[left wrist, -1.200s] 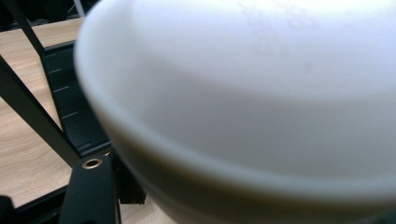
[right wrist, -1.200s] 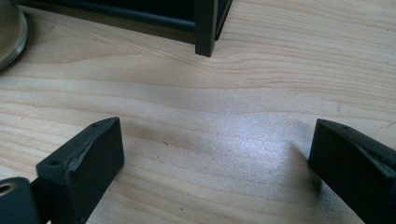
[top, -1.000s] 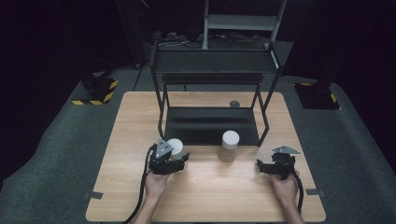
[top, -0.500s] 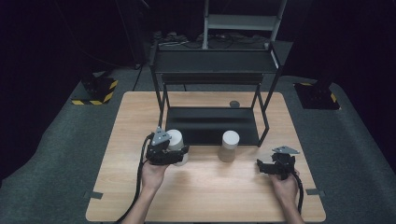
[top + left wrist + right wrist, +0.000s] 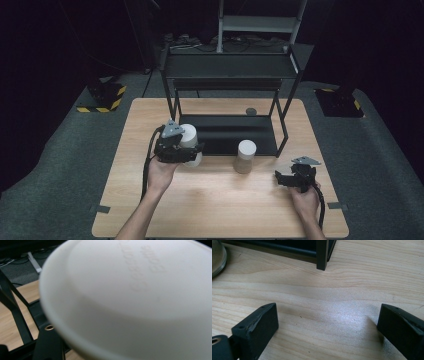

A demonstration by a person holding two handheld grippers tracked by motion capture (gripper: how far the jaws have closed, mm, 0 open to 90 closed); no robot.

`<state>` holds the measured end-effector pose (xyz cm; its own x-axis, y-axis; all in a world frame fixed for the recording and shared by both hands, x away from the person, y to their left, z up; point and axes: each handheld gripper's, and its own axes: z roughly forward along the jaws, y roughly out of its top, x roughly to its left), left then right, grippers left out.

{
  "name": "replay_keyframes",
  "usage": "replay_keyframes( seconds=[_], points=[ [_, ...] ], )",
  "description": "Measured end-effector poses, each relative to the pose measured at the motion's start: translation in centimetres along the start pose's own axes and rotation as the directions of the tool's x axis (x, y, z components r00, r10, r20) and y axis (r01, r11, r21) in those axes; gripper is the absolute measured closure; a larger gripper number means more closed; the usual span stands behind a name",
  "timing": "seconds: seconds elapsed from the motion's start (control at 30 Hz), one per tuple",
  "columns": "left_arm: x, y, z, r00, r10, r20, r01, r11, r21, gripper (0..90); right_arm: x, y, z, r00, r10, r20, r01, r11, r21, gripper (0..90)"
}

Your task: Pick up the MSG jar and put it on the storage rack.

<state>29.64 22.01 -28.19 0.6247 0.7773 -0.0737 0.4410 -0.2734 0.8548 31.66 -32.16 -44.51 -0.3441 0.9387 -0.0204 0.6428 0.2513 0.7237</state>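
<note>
Two cups are showing in the high view. One white cup [image 5: 189, 144] is being held by the left gripper [image 5: 176, 148], whose jaws are clamping its sides. It is hanging tilted above the left part of the wooden surface [image 5: 215, 200], just in front of the left end of a black rack [image 5: 227, 75]. In the left gripper view the cup [image 5: 135, 297] is sitting very close to the lens, blurred, with faint raised lettering on its pale lid. Beside it, part of the rack's dark frame [image 5: 15, 312] and a strip of the surface [image 5: 10, 327] are showing.

A second cup [image 5: 245, 156], pale with a tan body, is standing upright on the surface near the middle, just in front of the rack's lower shelf and well apart from the held cup. A small dark round thing [image 5: 251, 111] is lying on the surface behind the rack; what it is cannot be told.

At the right, the right gripper [image 5: 296, 176] is resting low on the surface in the person's hand, its jaws standing wide apart with nothing between them. In the right gripper view, bare wood [image 5: 324, 305] is lying between the two black jaws, one rack leg [image 5: 322, 255] is standing ahead, and the edge of a rounded thing [image 5: 217, 257] is showing at the far left.
</note>
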Motion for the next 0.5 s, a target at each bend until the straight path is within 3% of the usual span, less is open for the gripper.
replay_keyframes(
  seconds=[0.5],
  points=[
    [0.3,6.1,-1.8,0.9997,0.023,0.007,-0.023,0.9997,-0.01,33.9,0.0,0.0,0.0,1.0,0.0,0.0,0.0,1.0,0.0,2.8]
  ],
)
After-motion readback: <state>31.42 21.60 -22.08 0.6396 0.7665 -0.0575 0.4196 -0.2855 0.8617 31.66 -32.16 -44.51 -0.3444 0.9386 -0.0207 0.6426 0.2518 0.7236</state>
